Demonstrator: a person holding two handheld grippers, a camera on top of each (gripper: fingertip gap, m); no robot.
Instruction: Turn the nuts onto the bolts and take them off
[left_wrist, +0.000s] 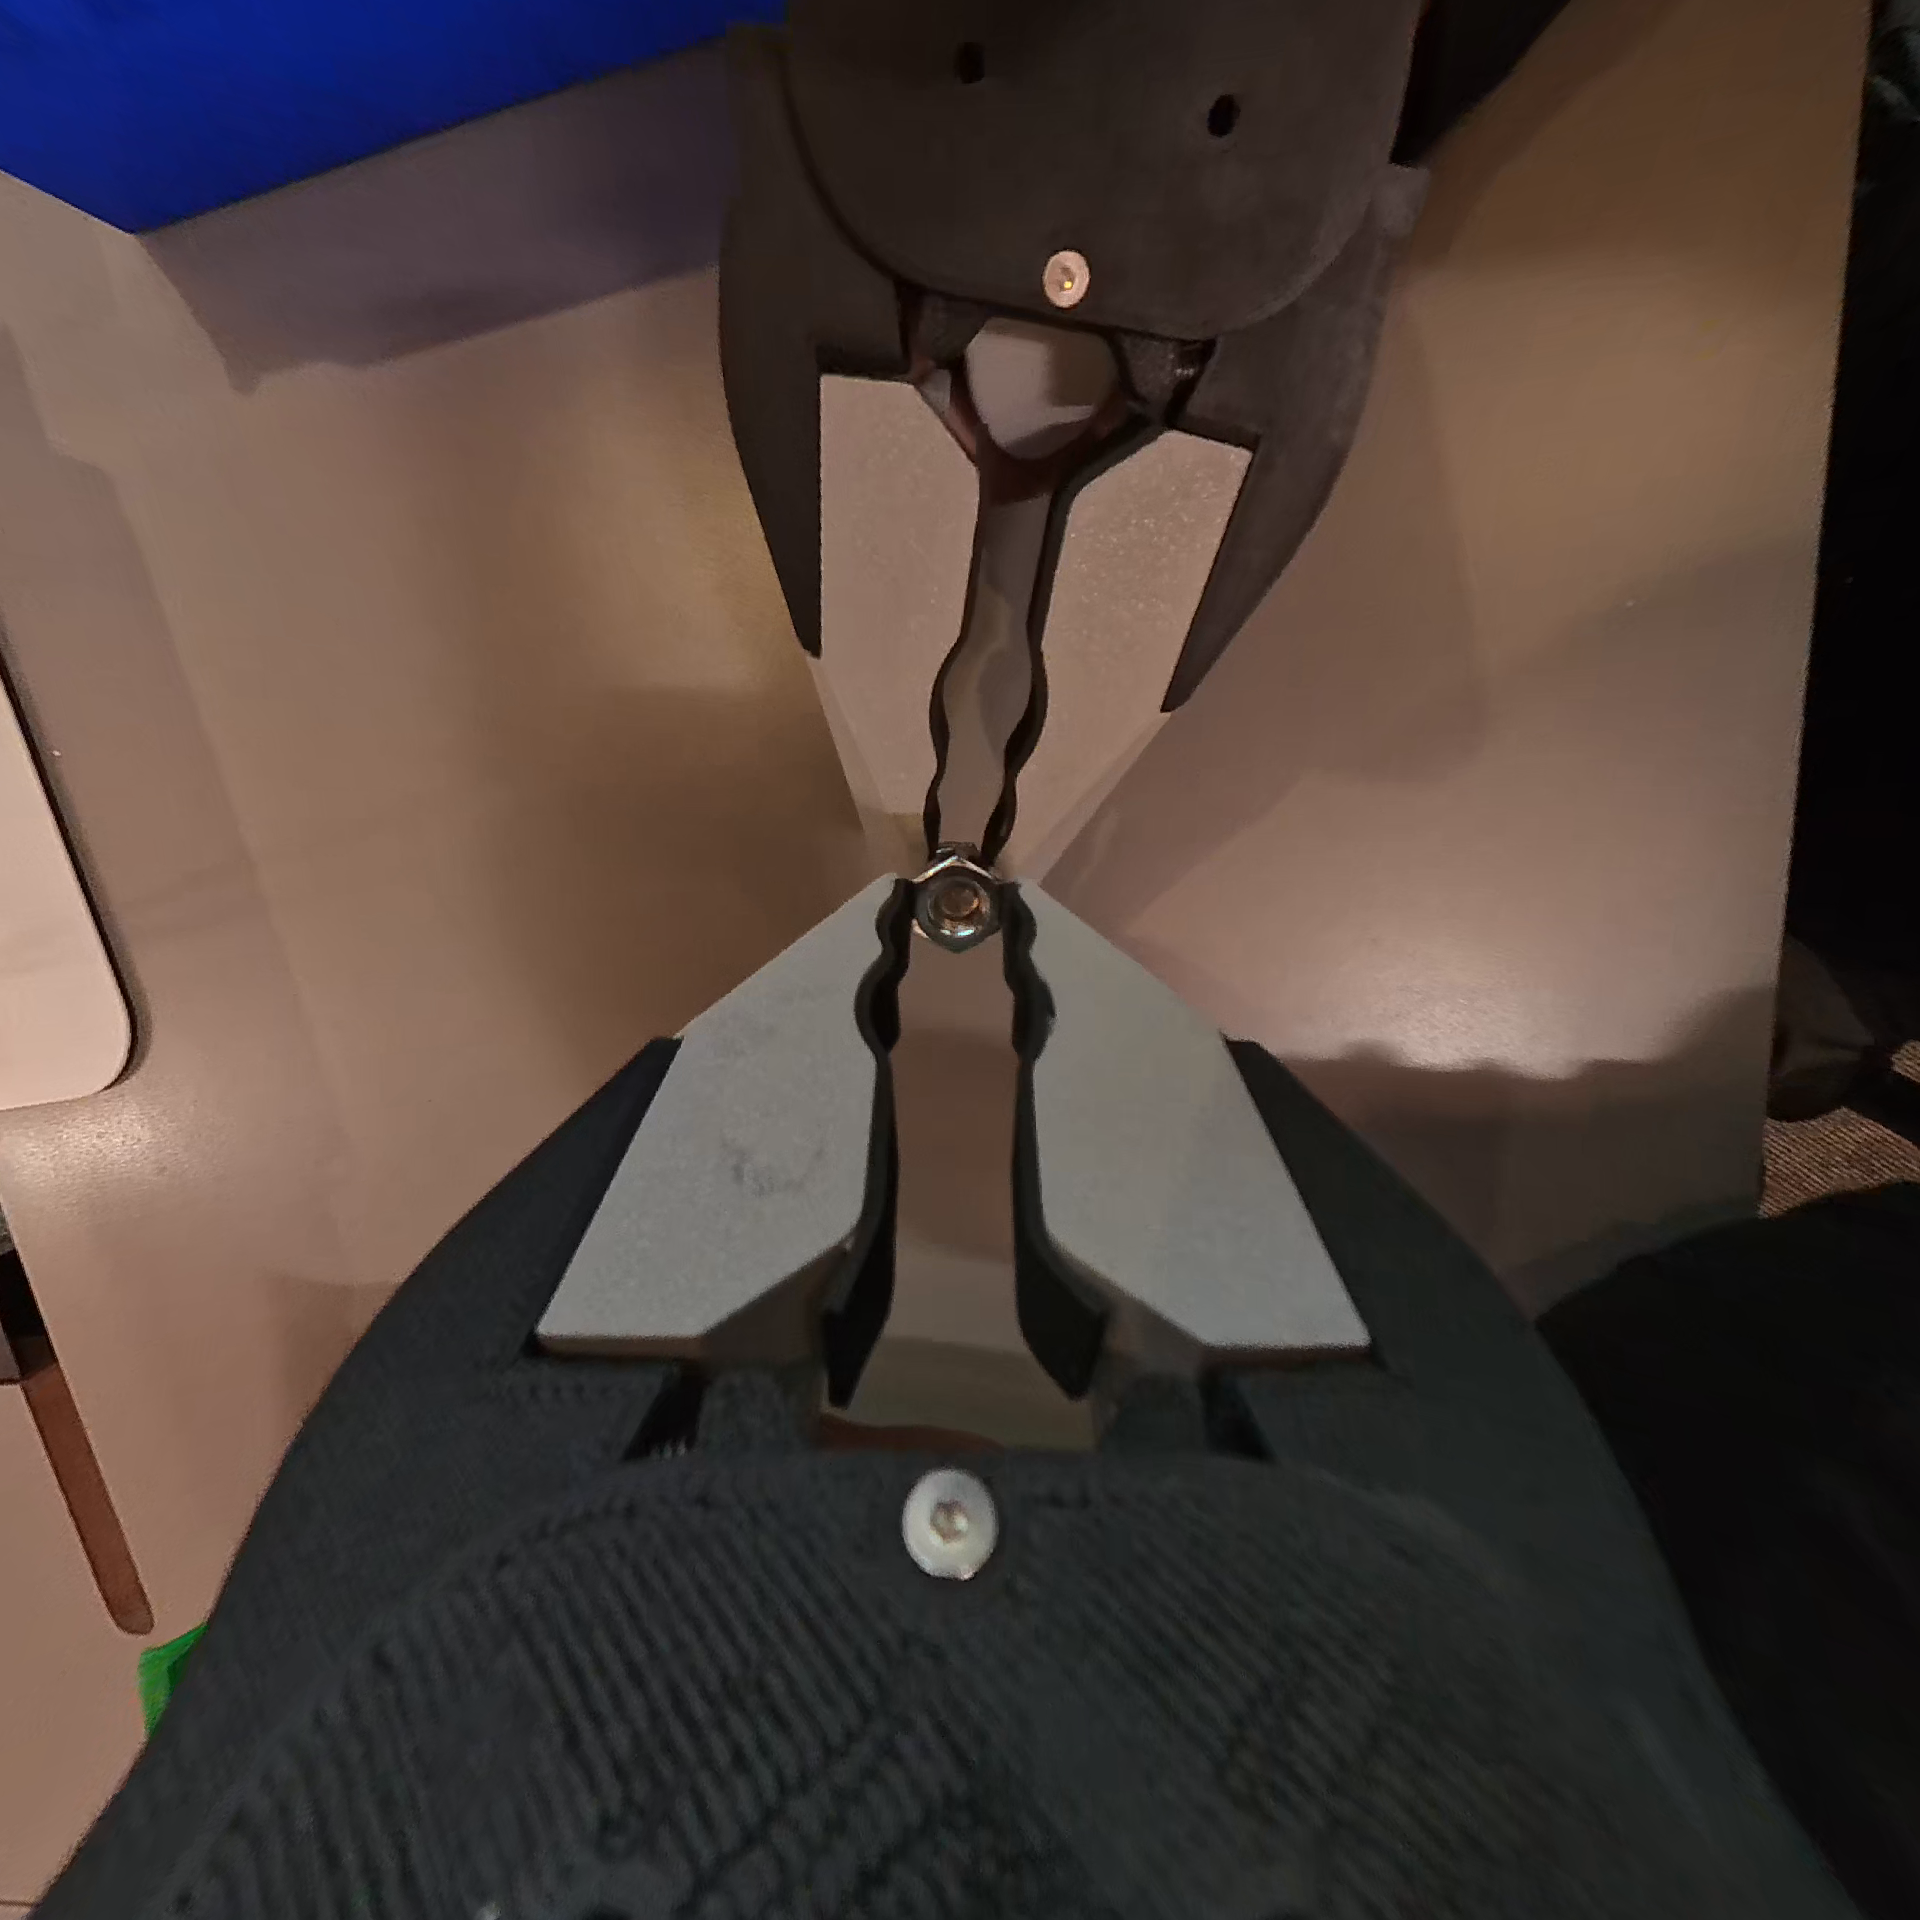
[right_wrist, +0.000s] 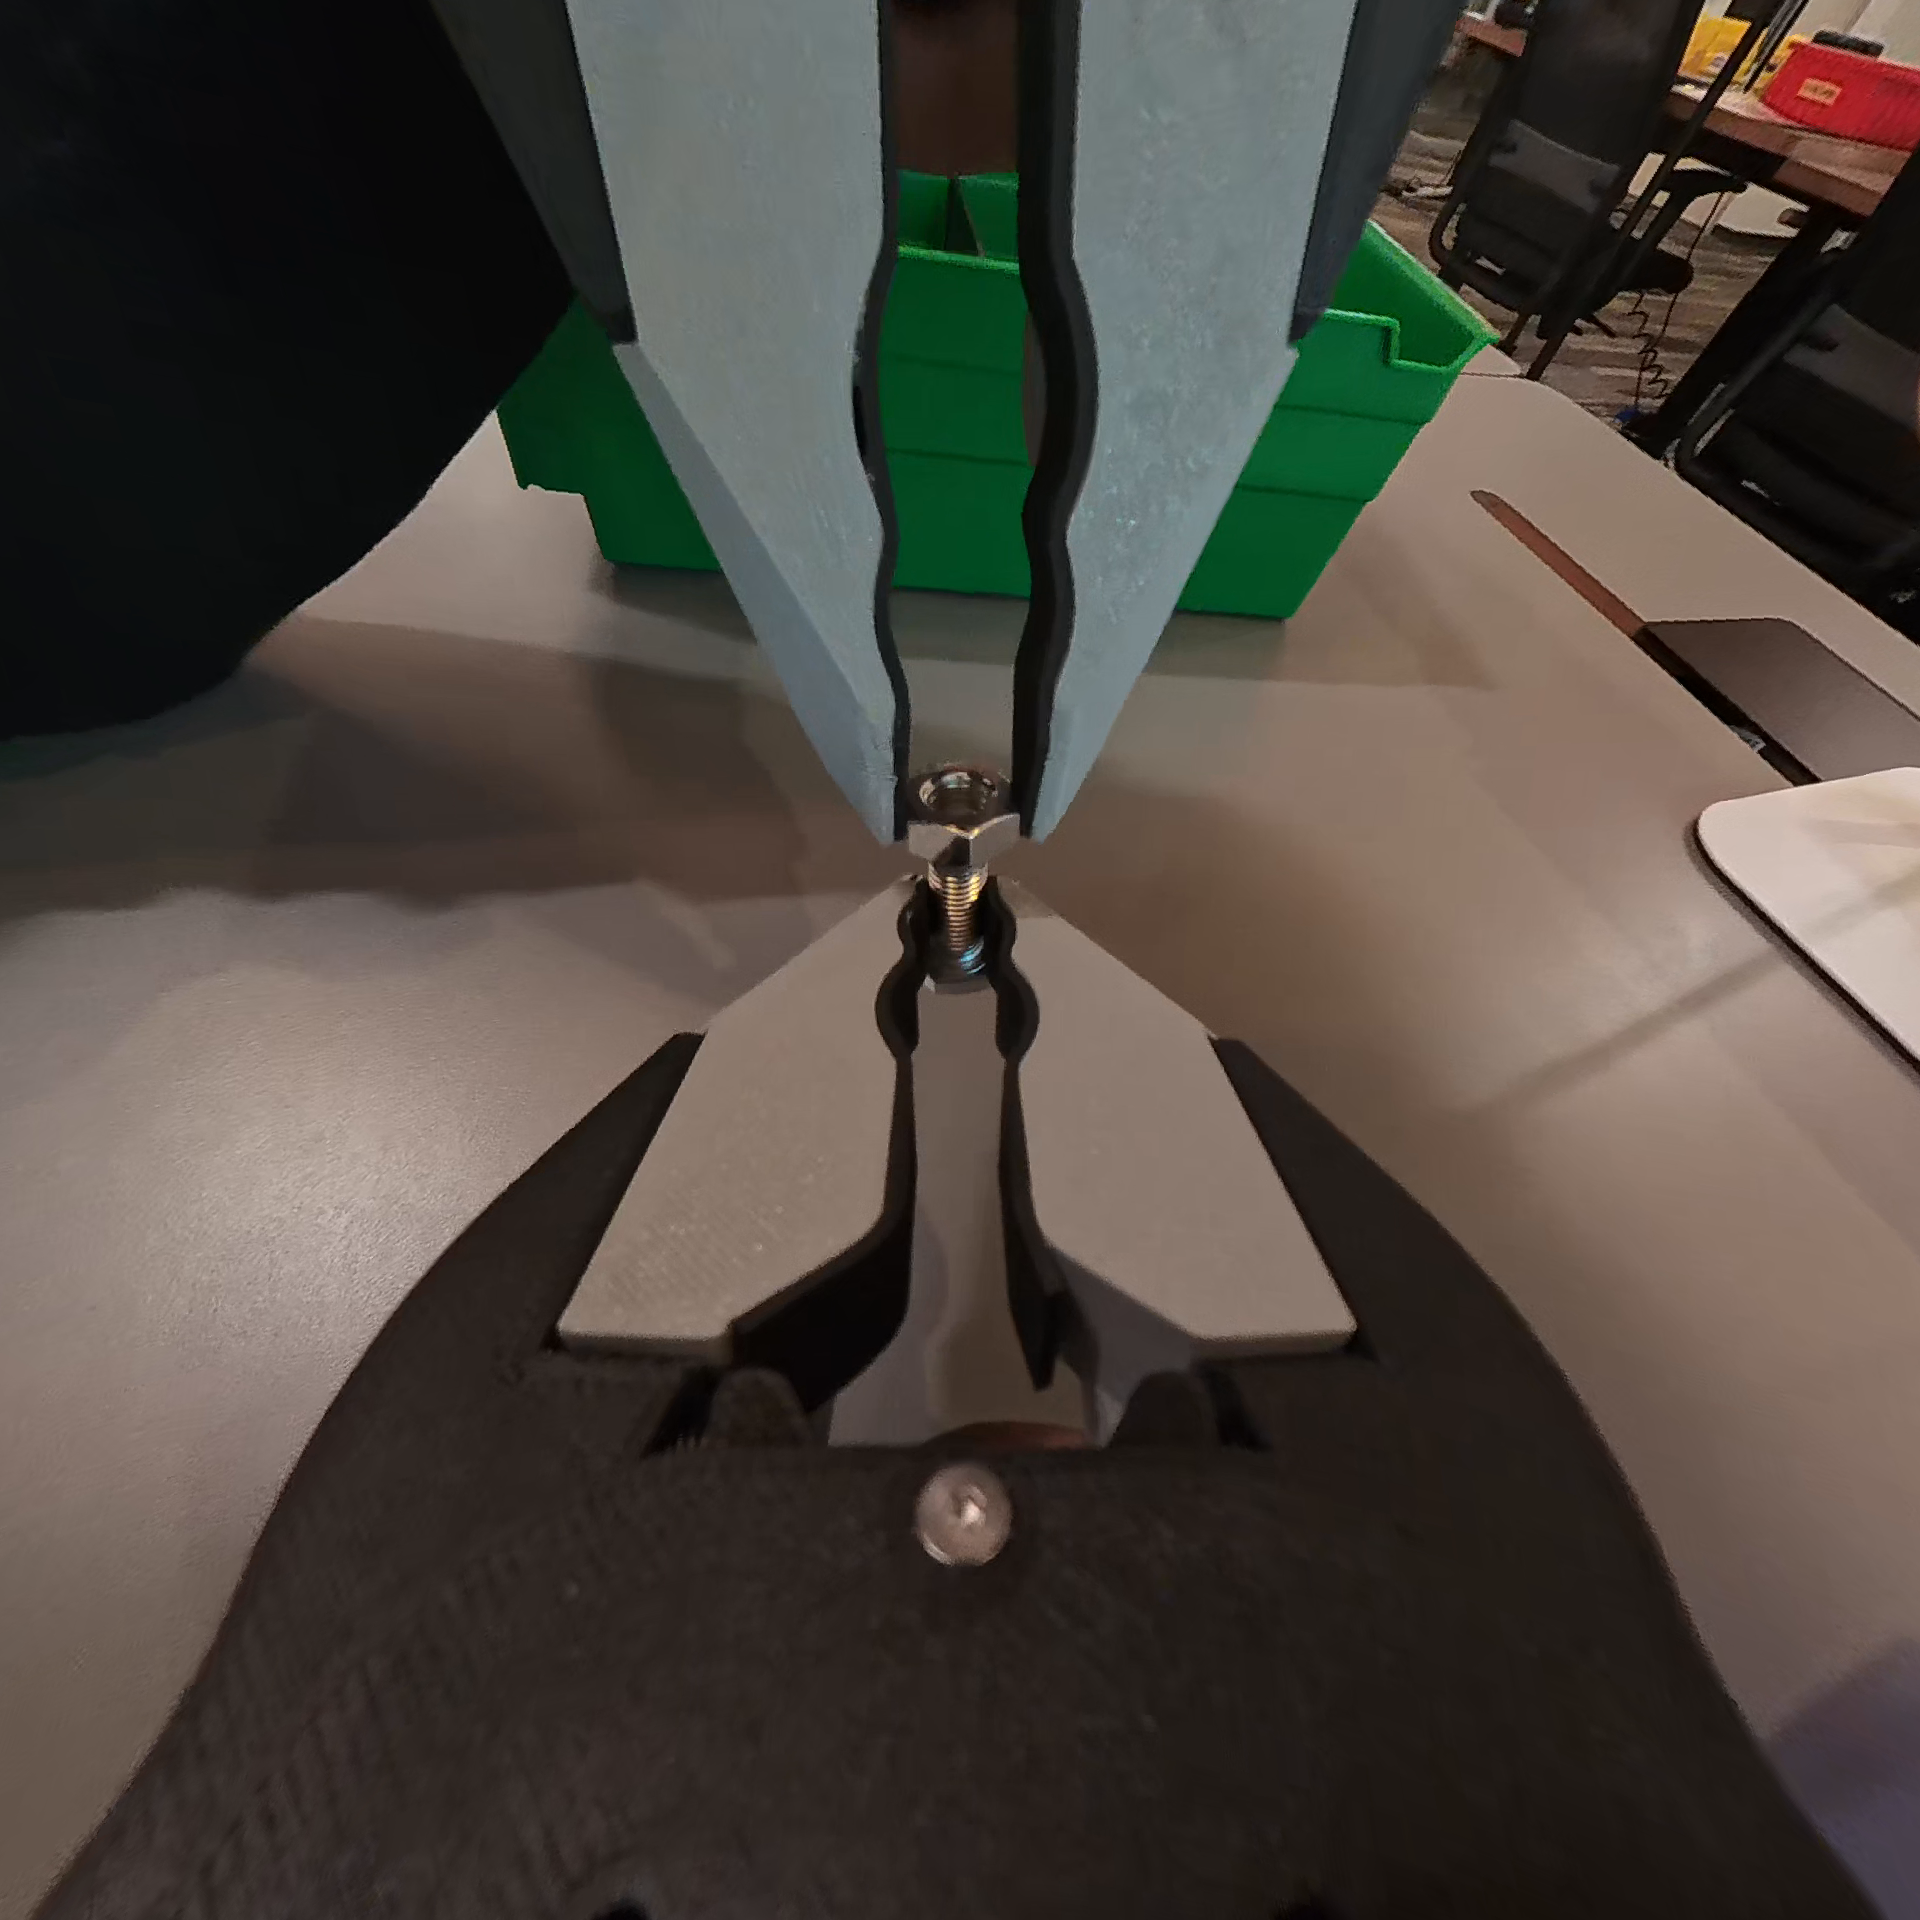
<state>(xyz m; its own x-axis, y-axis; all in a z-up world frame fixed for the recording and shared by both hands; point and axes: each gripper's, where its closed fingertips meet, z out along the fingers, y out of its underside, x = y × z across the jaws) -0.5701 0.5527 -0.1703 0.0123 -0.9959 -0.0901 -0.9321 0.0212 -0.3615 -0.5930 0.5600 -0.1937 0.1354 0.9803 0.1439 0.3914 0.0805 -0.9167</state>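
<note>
Two grippers are meeting mid-frame: my left gripper (left_wrist: 951, 914) is pinching the nut (right_wrist: 958, 821), my right gripper (right_wrist: 954, 951) is clamping the bolt (right_wrist: 954, 909). I'm probably threading on or off; next needs a coaxial twist.

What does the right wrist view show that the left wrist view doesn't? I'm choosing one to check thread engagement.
Only the right wrist view shows the bolt's threaded shank side-on between the nut and the right tongs, plus a green bin.

Only the left wrist view shows the nut end-on in the left tongs, with a blue surface behind.

Both show the two tongs meeting tip to tip over the table, each shut on the hardware.
</note>
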